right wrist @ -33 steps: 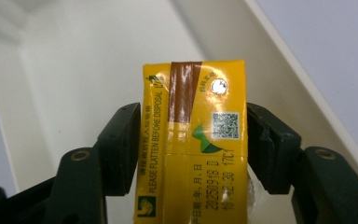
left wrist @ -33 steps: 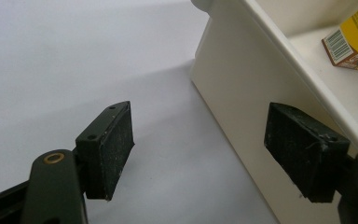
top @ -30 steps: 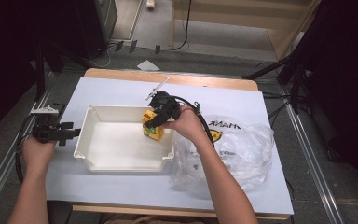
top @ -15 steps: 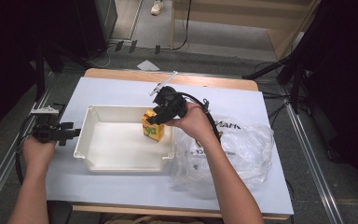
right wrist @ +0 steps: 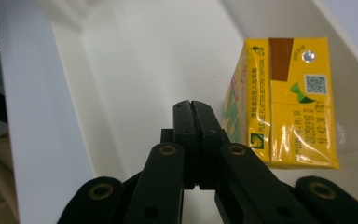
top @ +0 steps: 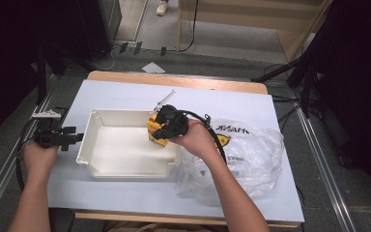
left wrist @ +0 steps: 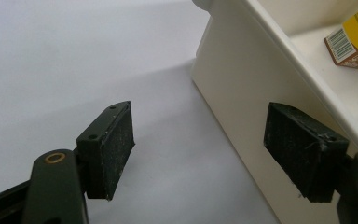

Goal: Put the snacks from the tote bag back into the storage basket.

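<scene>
A yellow drink carton (top: 153,130) (right wrist: 284,107) stands in the far right corner of a white tray (top: 125,174). My right gripper (top: 165,128) (right wrist: 196,108) hangs over that corner just beside the carton. Its jaws have just been closing and are now shut with nothing between them. My left gripper (top: 72,137) (left wrist: 198,135) rests on the table off the tray's left side, open and holding nothing. In the left gripper view the tray wall (left wrist: 242,93) lies between its jaws, untouched, and a corner of the carton (left wrist: 354,44) shows inside the tray.
A crumpled clear plastic bag (top: 251,154) with printed lettering lies right of the tray, under my right forearm. A thin light strip (top: 164,99) lies behind the tray. The white tabletop (top: 125,94) ends in a wooden far edge, with metal rails along both sides.
My right gripper has let go of the carton, drawn a little back toward me and shut on nothing. The carton stays in the tray corner. The left hand has not moved.
</scene>
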The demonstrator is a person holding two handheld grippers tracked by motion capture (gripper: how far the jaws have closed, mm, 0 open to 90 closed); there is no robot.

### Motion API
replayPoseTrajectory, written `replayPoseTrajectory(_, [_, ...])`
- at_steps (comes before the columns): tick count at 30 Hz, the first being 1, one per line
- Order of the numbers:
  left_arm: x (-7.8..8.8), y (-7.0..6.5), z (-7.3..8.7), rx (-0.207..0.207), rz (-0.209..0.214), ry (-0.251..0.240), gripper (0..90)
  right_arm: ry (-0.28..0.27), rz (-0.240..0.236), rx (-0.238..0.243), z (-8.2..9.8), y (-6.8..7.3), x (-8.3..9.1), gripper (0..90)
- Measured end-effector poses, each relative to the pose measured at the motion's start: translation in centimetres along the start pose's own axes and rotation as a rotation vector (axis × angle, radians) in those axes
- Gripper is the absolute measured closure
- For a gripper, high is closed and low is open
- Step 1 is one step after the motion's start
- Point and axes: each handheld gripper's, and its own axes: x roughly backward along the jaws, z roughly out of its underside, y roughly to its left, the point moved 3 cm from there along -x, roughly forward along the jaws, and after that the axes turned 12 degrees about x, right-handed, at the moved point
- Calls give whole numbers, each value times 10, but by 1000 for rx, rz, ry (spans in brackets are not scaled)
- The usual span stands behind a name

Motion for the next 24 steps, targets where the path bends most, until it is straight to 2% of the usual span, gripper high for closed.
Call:
replayPoseTrajectory(4, [0,0,0,0,0,0,253,22,9,-38,7,-2,-11,900])
replayPoseTrajectory(9, [0,0,0,-1,1,2,253,41,6,-59,15,-8,-19,900])
replayPoseTrajectory(10, [0,0,0,-1,1,2,253,41,11,-69,15,-7,-19,900])
replayPoseTrajectory(13, [0,0,0,-1,2,3,253,48,34,-50,16,-9,-19,900])
replayPoseTrajectory(16, [0,0,0,0,2,3,253,57,40,-50,18,-8,-18,900])
replayPoseTrajectory(24, [-1,0,0,0,0,4,254,62,56,-82,28,-16,-13,900])
